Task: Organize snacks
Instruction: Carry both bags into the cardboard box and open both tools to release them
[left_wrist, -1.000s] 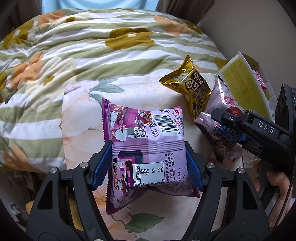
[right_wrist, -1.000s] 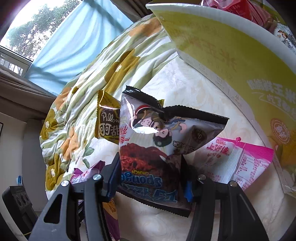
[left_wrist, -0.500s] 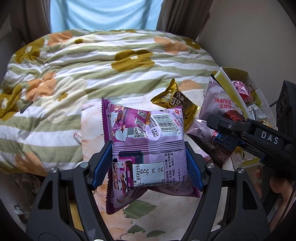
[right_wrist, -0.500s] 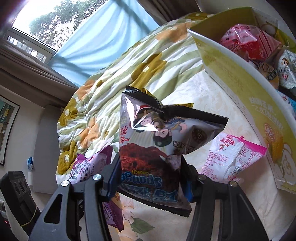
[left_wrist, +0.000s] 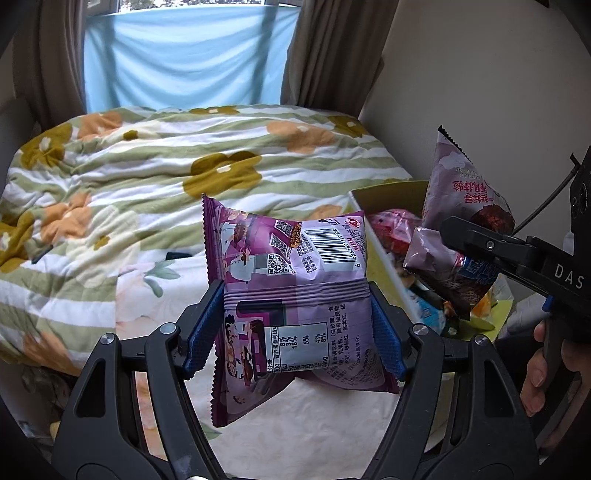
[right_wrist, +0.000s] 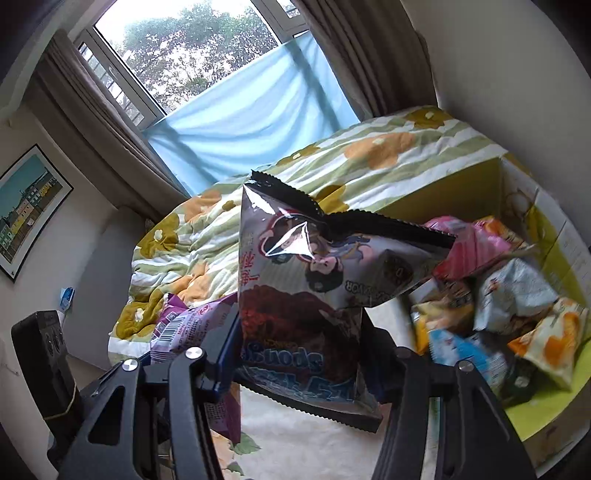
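My left gripper (left_wrist: 295, 328) is shut on a purple snack packet (left_wrist: 291, 295), held in the air above the bed. My right gripper (right_wrist: 303, 365) is shut on a silver-and-brown Sponge Crunch packet (right_wrist: 314, 288), held up at the near-left edge of a yellow cardboard box (right_wrist: 443, 192) with several snack packets (right_wrist: 517, 295) inside. In the left wrist view the right gripper (left_wrist: 476, 258) and its packet (left_wrist: 458, 206) hang over the box (left_wrist: 388, 192) at the right. The purple packet also shows low left in the right wrist view (right_wrist: 184, 325).
A floral striped quilt (left_wrist: 147, 166) covers the bed. A pale floral sheet (left_wrist: 155, 295) lies under the grippers. A wall (left_wrist: 480, 74) stands right of the box. A window with a blue curtain (left_wrist: 184, 59) is behind the bed.
Both grippers have risen with their packets. The right gripper has moved towards the box, whose inside now shows. The gold and pink packets on the bed have left view.
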